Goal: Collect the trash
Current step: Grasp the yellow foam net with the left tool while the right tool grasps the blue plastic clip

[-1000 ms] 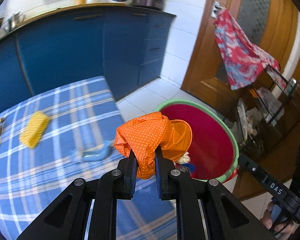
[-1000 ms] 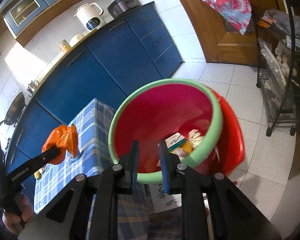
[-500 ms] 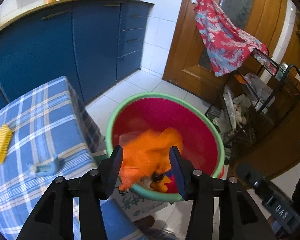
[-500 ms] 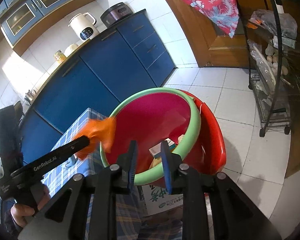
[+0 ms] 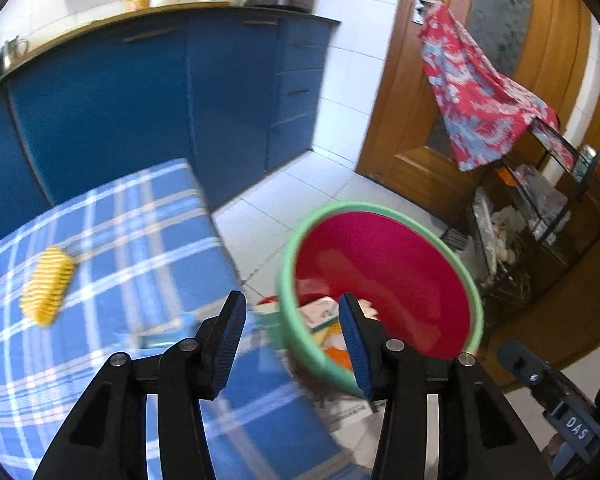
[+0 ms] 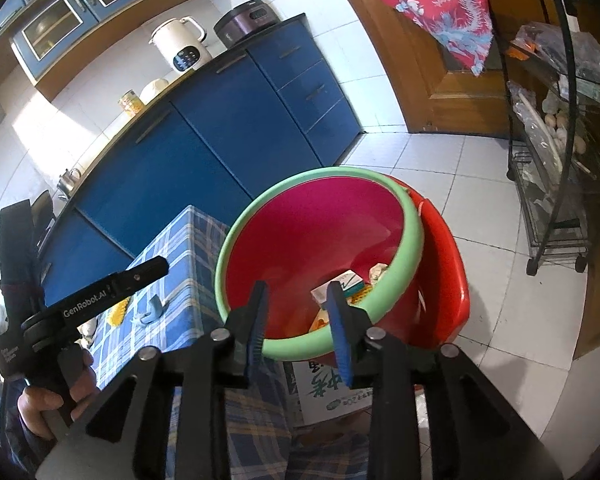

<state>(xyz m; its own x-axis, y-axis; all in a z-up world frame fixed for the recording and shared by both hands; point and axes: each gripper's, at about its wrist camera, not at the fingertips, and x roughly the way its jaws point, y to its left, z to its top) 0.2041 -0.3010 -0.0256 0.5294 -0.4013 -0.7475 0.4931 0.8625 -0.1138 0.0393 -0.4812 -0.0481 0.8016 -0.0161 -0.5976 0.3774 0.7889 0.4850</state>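
Left wrist view: left claw (image 5: 292, 308) gapes empty beside the tilted bin (image 5: 476, 308), whose mouth faces the claw

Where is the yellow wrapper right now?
In the left wrist view, the yellow wrapper lies on the blue checked tablecloth, at the left, well away from the red bin.

The right gripper (image 6: 298, 308), its jaws just having parted with nothing between them, hangs over the near rim of the green-rimmed red basin (image 6: 410, 236); left, the left gripper (image 6: 156, 266) reaches over the checked worktop (image 6: 180, 240).
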